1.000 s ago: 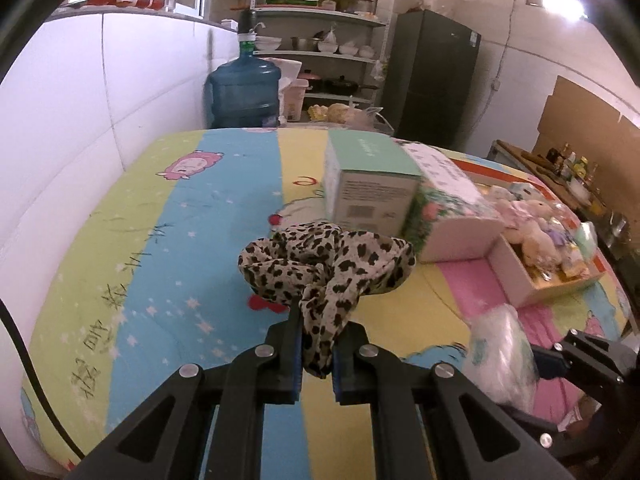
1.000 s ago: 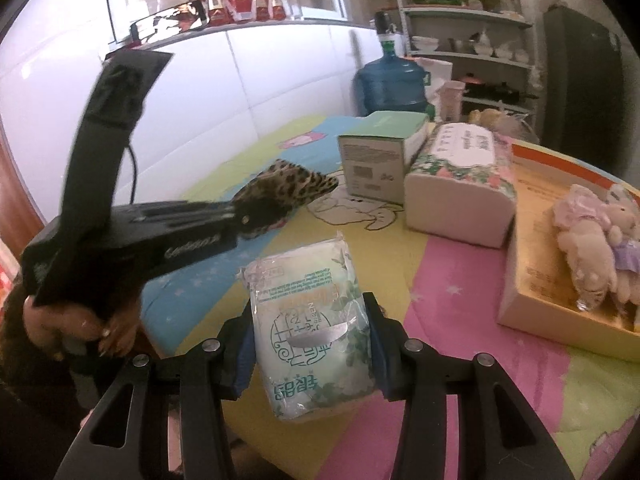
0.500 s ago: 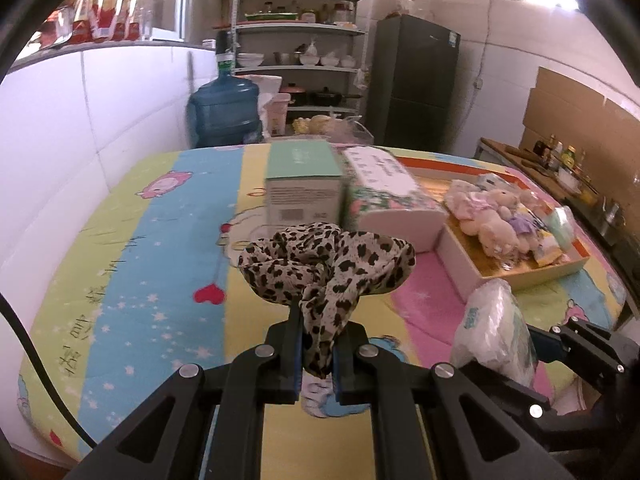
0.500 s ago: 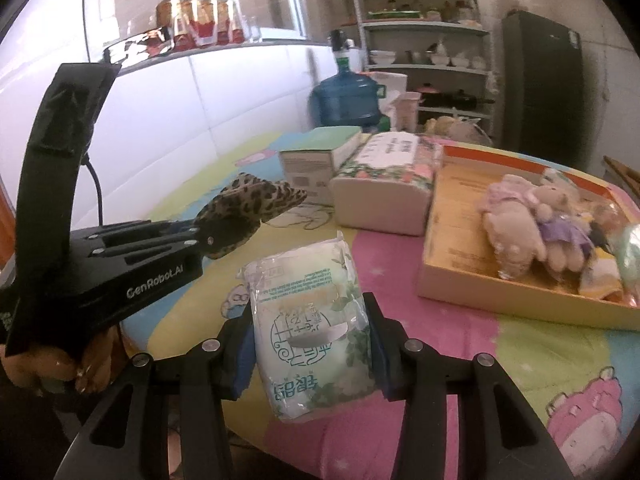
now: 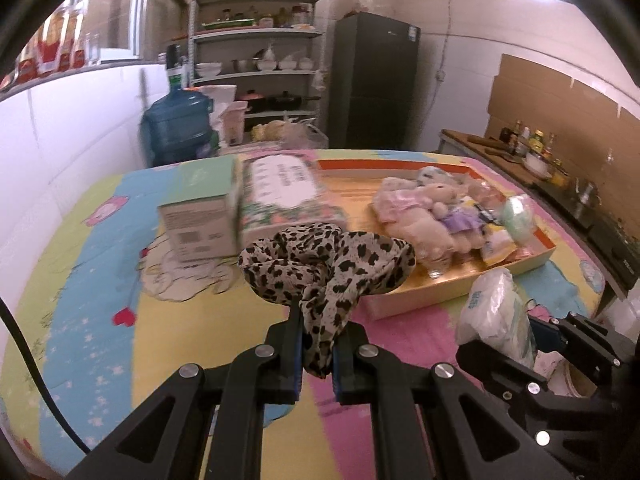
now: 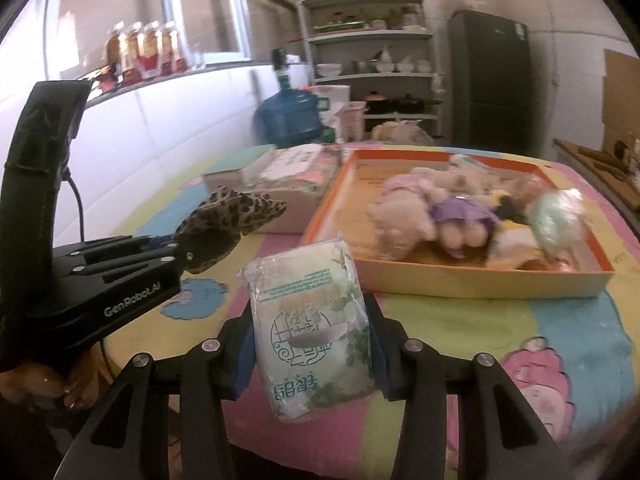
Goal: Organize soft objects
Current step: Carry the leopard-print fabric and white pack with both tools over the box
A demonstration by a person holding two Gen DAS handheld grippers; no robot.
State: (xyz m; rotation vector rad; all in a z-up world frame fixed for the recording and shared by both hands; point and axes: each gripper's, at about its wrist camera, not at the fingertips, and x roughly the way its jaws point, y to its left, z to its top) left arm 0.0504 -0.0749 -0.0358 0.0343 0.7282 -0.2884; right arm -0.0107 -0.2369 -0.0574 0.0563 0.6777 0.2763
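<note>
My left gripper (image 5: 316, 354) is shut on a leopard-print scrunchie (image 5: 328, 264) and holds it above the table; both show in the right wrist view, scrunchie (image 6: 232, 220). My right gripper (image 6: 310, 348) is shut on a pack of tissues in clear plastic (image 6: 312, 328), also seen at the right of the left wrist view (image 5: 494, 316). An orange-rimmed shallow box (image 6: 480, 276) ahead holds plush toys (image 6: 432, 212) and a pale green soft object (image 6: 556, 216).
A green-topped carton (image 5: 200, 220) and a floral tissue box (image 5: 284, 192) stand left of the shallow box on the colourful tablecloth (image 5: 92, 264). A blue water jug (image 5: 180, 128), shelves (image 5: 260, 60) and a dark fridge (image 5: 376, 80) lie beyond the table.
Both grippers have swung to the right with their loads, so the shallow box with plush toys now lies more directly ahead. The grips have not changed.
</note>
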